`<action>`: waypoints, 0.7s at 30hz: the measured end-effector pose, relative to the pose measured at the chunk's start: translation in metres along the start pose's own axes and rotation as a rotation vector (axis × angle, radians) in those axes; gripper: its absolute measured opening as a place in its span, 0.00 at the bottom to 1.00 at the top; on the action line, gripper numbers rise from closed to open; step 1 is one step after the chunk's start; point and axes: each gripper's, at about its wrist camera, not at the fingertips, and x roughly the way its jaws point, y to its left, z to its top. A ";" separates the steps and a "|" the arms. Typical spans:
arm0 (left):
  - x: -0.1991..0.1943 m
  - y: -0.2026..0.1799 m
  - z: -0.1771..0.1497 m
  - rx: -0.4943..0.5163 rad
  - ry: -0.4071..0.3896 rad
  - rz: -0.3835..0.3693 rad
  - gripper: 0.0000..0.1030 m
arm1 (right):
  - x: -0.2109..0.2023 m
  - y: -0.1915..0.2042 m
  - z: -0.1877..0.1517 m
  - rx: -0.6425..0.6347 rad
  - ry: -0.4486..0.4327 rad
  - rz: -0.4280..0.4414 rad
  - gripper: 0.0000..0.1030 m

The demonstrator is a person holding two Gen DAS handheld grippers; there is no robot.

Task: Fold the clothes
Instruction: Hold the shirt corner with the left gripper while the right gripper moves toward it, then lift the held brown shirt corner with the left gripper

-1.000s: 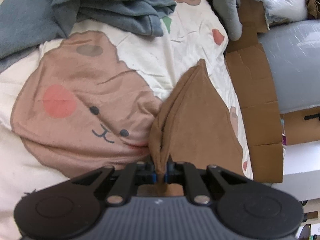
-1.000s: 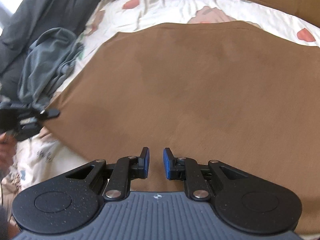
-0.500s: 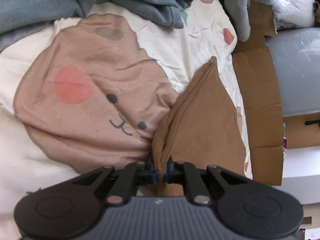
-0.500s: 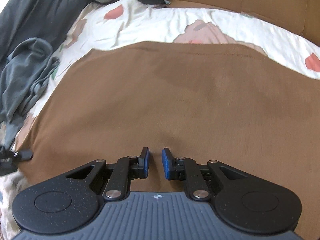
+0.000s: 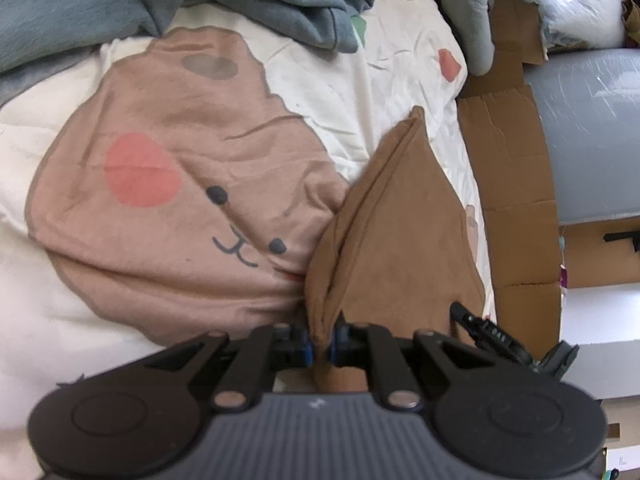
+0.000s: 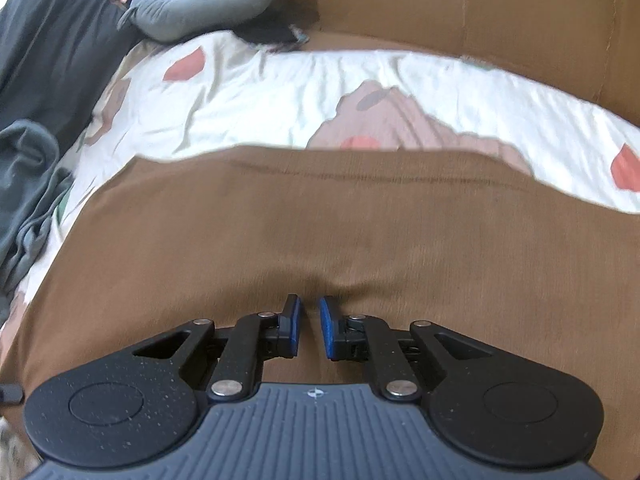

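A brown garment (image 6: 320, 220) lies spread flat on the printed bedsheet (image 6: 280, 96) and fills the lower half of the right wrist view. My right gripper (image 6: 309, 320) hovers low over its middle. Its jaws are closing, a narrow gap still shows between the blue pads, and a small pucker of cloth sits just ahead of the tips. In the left wrist view my left gripper (image 5: 320, 344) is shut on a bunched edge of the brown garment (image 5: 400, 220), which rises from the pads as a folded ridge. A black part of the other gripper (image 5: 492, 336) shows at the lower right.
Grey-blue clothes (image 5: 260, 0) are heaped at the far side of the bedsheet (image 5: 160, 200), and more lie at the left (image 6: 28, 184). A grey neck pillow (image 6: 200, 4) rests by the cardboard wall (image 6: 460, 4). Cardboard (image 5: 512, 160) lines the bed's right edge.
My right gripper slid forward over the brown garment toward its far hem and its jaws narrowed a little. The left gripper kept its grip; the other gripper's black part entered its view.
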 end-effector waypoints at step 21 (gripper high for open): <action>-0.011 -0.027 0.008 0.057 -0.005 -0.021 0.08 | 0.023 -0.020 0.067 0.083 -0.033 -0.068 0.42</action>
